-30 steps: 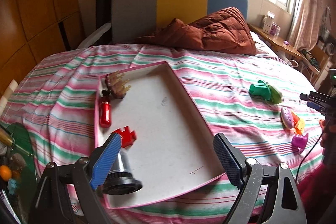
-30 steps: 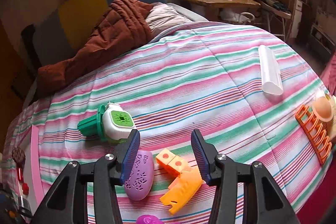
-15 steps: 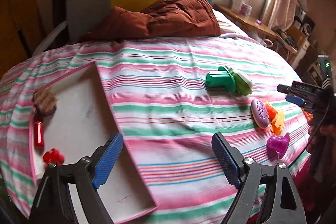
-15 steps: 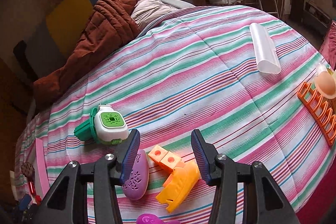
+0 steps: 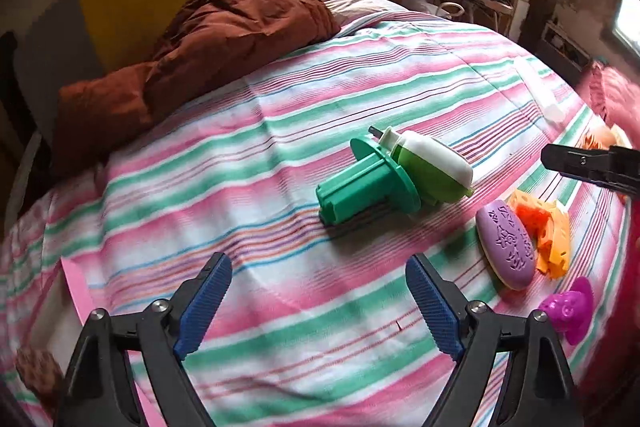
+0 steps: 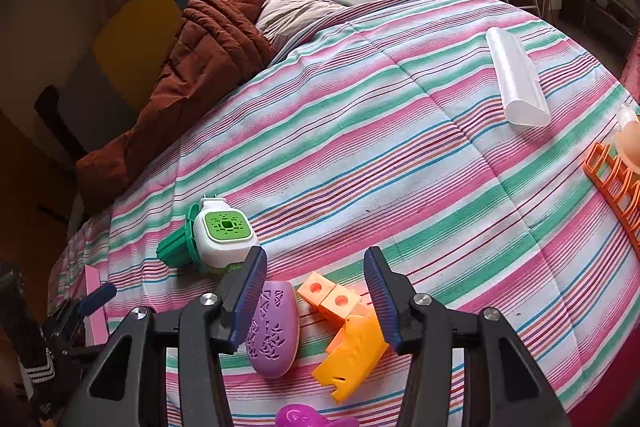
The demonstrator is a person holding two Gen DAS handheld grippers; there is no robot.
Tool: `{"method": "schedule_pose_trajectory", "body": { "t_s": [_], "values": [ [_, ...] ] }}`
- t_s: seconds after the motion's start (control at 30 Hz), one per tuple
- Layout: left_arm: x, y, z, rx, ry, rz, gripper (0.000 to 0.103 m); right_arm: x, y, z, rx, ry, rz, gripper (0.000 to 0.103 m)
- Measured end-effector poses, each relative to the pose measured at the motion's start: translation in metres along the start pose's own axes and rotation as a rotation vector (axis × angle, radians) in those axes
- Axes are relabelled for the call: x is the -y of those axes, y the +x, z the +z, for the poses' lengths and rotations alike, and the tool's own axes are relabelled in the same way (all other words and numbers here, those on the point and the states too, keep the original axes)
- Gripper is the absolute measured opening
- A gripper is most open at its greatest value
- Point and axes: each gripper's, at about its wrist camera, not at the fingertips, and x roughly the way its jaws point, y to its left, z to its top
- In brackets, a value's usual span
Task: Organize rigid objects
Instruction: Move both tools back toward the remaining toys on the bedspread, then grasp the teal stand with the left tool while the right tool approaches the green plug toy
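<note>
My left gripper hovers over bare striped bedspread, its jaws opening with nothing between them. Just beyond it lies a green spool joined to a white-and-green device. To the right lie a purple oval, orange and yellow pieces and a magenta toy. My right gripper is open above the orange blocks, with the purple oval under its left finger and the yellow piece under its right. The green-and-white device sits ahead to the left.
The pink tray's edge shows at lower left, a brown object inside it. A white tube and an orange rack lie at the right of the bed. A brown quilt is heaped by the headboard.
My left gripper has swung right from over the tray to the toys, and the tray has slid to the view's left edge. The right gripper has stayed over the orange blocks.
</note>
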Motion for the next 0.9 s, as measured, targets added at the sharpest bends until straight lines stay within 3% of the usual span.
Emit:
{"method": "schedule_pose_trajectory", "body": {
  "t_s": [0.2,0.4,0.53,0.6,0.67,0.77,0.9],
  "values": [
    [0.011,0.027,0.028,0.003,0.222,-0.003,0.094,0.003,0.002,0.002,-0.012,0.017,0.005,0.051],
    [0.011,0.050,0.043,-0.018,0.295,-0.042,0.093,0.002,0.005,0.002,-0.026,0.013,0.009,0.051],
    [0.010,0.064,0.049,-0.034,0.292,-0.085,0.090,0.004,0.006,0.002,-0.030,0.027,0.017,0.051],
    [0.011,0.072,0.049,-0.052,0.289,-0.108,0.078,0.006,0.007,0.002,-0.035,0.033,0.016,0.051],
    [0.006,0.075,0.047,-0.071,0.218,-0.188,0.051,0.006,0.008,0.001,-0.039,0.032,0.014,0.051],
    [-0.002,0.069,0.044,-0.058,0.121,-0.204,0.029,0.006,0.009,0.001,-0.044,0.031,0.011,0.051],
    [-0.008,0.058,0.027,-0.046,0.032,-0.174,0.029,0.005,0.011,0.000,-0.052,0.032,0.008,0.051]
  ]
}}
